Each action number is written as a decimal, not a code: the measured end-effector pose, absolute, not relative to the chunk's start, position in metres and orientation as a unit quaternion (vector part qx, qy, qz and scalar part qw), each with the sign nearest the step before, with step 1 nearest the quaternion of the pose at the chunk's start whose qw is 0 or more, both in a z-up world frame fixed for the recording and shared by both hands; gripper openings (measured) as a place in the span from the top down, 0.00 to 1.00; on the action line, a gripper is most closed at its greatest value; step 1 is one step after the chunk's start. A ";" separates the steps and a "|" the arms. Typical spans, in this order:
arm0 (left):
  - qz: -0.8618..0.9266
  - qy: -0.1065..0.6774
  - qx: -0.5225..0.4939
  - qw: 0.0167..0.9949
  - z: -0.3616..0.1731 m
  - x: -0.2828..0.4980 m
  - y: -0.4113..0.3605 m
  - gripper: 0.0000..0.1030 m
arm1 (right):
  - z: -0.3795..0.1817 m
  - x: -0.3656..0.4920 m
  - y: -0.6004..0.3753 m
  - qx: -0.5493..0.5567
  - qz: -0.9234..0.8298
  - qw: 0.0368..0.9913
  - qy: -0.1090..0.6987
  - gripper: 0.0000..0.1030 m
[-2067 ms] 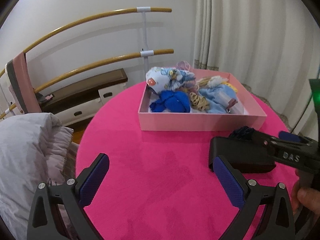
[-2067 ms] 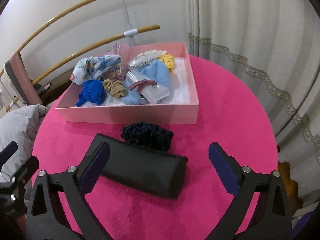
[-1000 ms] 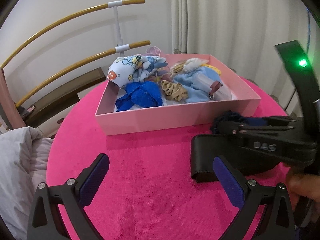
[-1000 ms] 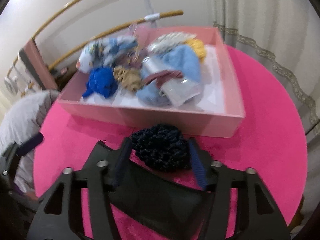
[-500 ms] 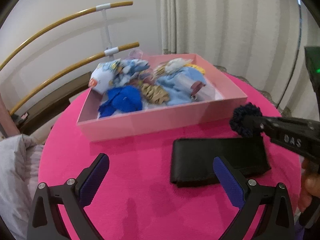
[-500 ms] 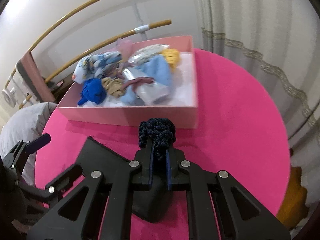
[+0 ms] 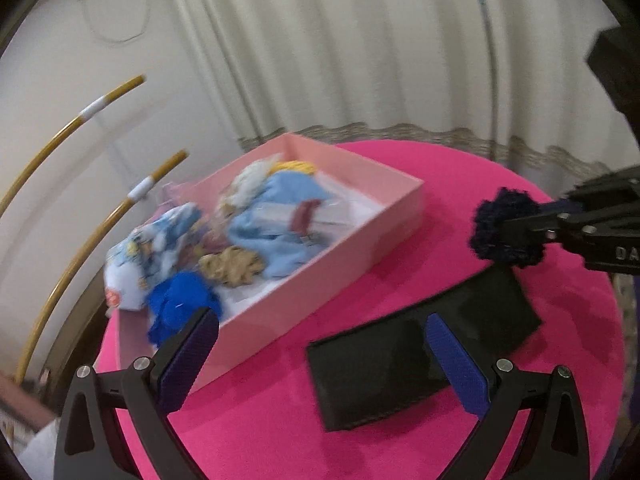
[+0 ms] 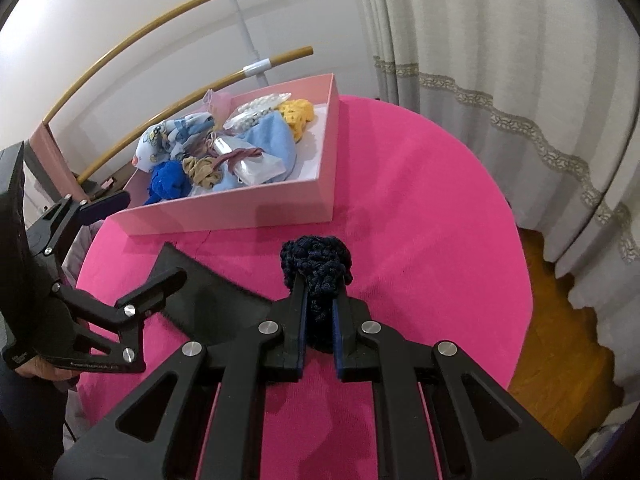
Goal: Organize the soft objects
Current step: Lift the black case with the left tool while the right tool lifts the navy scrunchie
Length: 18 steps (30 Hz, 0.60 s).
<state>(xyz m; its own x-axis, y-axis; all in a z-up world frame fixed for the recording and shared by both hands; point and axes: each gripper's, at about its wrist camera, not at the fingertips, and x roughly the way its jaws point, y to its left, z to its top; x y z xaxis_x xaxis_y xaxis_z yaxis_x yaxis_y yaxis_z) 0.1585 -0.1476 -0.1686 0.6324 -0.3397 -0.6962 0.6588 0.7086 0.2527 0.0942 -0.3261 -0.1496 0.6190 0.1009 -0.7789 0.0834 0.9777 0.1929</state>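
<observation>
My right gripper point(image 8: 319, 294) is shut on a dark navy knitted scrunchie point(image 8: 316, 266) and holds it above the pink table; it also shows in the left wrist view point(image 7: 506, 228). A pink box point(image 8: 256, 206) holds several soft items: blue cloth, a yellow knit, a patterned pouch, a tan scrunchie. The same box point(image 7: 320, 284) lies ahead of my left gripper point(image 7: 320, 344), which is open and empty over a flat black pouch point(image 7: 420, 348). The pouch also shows in the right wrist view point(image 8: 212, 300).
The round table point(image 8: 420, 220) has a pink cloth top. Cream curtains point(image 8: 500, 60) hang behind and to the right. Curved wooden rails point(image 8: 160, 48) stand behind the box. Wooden floor point(image 8: 560, 360) shows at the right past the table edge.
My right gripper closed on the navy scrunchie and lifted it off the table beside the black pouch. My left gripper swung to the right, staying open.
</observation>
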 end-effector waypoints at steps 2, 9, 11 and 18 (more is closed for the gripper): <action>-0.299 0.319 0.262 0.861 -0.172 0.155 -0.149 0.00 | -0.150 0.094 -0.325 0.104 0.006 0.893 0.437 0.91; -0.340 0.300 0.311 0.835 -0.185 0.157 -0.163 0.00 | -0.149 0.096 -0.321 0.105 0.006 0.894 0.436 0.91; -0.343 0.313 0.307 0.831 -0.187 0.167 -0.167 0.00 | -0.149 0.095 -0.320 0.105 0.005 0.894 0.436 0.91; -0.366 0.350 0.276 0.817 -0.195 0.171 -0.177 0.46 | -0.150 0.095 -0.318 0.104 0.002 0.893 0.438 0.91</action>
